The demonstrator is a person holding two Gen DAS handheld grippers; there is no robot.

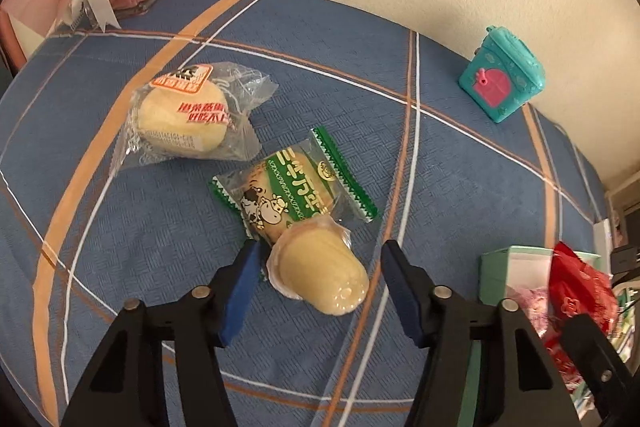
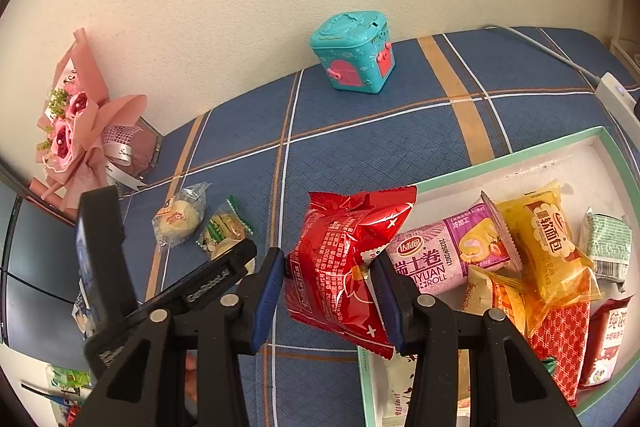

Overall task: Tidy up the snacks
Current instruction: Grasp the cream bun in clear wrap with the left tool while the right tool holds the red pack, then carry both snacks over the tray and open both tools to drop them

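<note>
Over the box's [image 2: 516,157] nine o'clock rim, the right gripper [image 2: 328,291] clamps a red packet [image 2: 340,259]; the left gripper [image 1: 316,279] straddles a pale cake [image 1: 324,275], pads apart.

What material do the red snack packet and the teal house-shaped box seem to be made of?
Red snack packet: likely glossy plastic or foil film; it crinkles, shines, and has a serrated seal edge. Teal house-shaped box: likely moulded hard plastic, smooth, with raised details.

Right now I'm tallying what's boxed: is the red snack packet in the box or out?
Out. The red snack packet is clamped in the right gripper, hanging beside the mint-rimmed box.
</note>
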